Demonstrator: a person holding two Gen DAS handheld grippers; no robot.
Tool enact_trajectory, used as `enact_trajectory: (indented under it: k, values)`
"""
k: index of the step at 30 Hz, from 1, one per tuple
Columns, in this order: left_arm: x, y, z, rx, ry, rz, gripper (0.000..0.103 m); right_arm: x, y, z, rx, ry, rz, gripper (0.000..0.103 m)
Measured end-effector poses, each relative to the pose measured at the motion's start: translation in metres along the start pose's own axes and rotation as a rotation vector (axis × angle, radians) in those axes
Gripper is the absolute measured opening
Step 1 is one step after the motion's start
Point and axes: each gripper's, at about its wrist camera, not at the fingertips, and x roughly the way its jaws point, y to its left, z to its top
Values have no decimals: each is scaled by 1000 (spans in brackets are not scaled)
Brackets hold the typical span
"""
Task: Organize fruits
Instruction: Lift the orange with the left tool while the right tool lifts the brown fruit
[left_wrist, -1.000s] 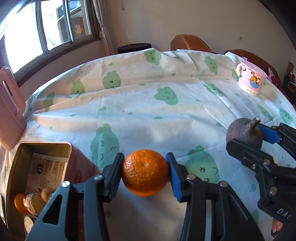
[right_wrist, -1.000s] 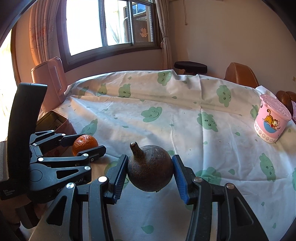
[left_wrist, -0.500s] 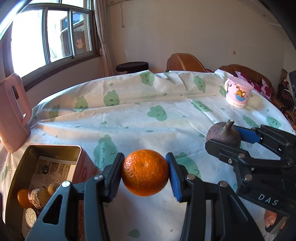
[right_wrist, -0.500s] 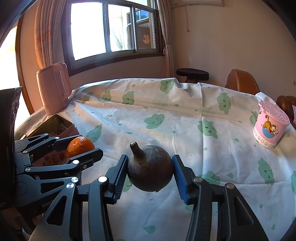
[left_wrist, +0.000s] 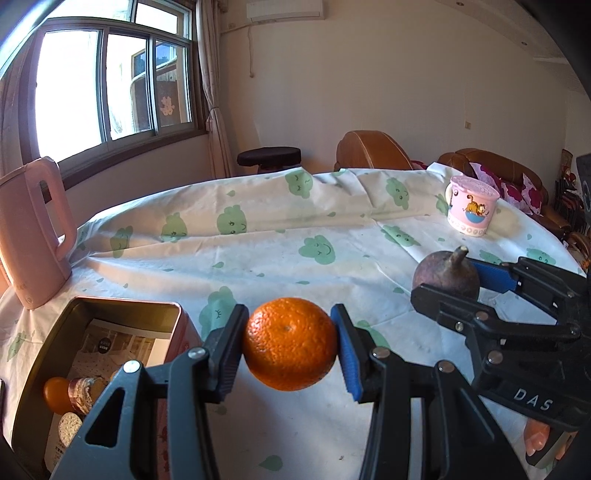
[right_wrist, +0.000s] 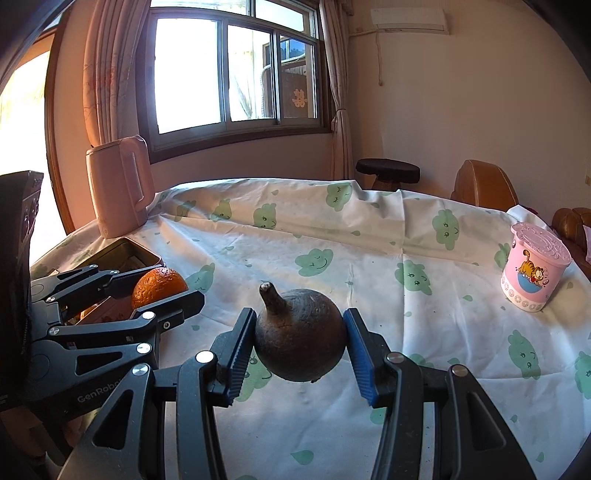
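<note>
The left gripper (left_wrist: 288, 345) has its jaws clamped on a round orange tangerine (left_wrist: 290, 343), held above the cloth-covered bench (left_wrist: 295, 251) just right of the open metal tin (left_wrist: 110, 314). The right gripper (right_wrist: 300, 341) has its jaws clamped on a dark brown stemmed fruit (right_wrist: 300, 338), held clear of the bench, beside the left gripper.

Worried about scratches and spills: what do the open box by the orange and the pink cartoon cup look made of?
Box: likely thin metal tin; dull grey sheen inside, rolled rim, pink printed outside. Pink cup: looks like glossy plastic with printed picture and moulded lid, though ceramic is possible.
</note>
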Motion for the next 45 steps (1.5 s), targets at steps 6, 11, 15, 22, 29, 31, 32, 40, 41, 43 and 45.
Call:
enact_trajectory:
  k: [6,11,15,22,29,31,32,40,41,43,45]
  values:
    - [-6,0,0,2,-31,9,48,-8,2,-1,-12,-39,-5,51]
    - [-11,0,-1,2,-53,13,48,-11,2,-1,-17,-59,-9,51]
    - [-14,1,-1,-2,-67,14,48,-15,2,-1,-19,-80,-13,51]
    - [-18,1,-2,-8,-94,21,48,-21,3,-2,-23,-109,-20,51]
    - [-23,3,-3,-17,-117,29,48,-25,3,-3,-24,-134,-28,51]
    - [-25,3,-4,-19,-125,33,48,-26,3,-3,-24,-139,-30,51]
    - [-25,3,-4,-20,-129,34,48,-26,3,-3,-24,-142,-31,51]
    - [-30,5,-5,-29,-150,42,48,-30,3,-3,-25,-165,-41,51]
    - [-30,5,-5,-30,-152,44,48,-31,3,-4,-25,-168,-43,51]
    - [-33,5,-6,-33,-160,48,48,-32,3,-4,-25,-175,-46,51]
    - [-34,5,-6,-33,-168,53,48,-34,3,-4,-26,-185,-50,51]
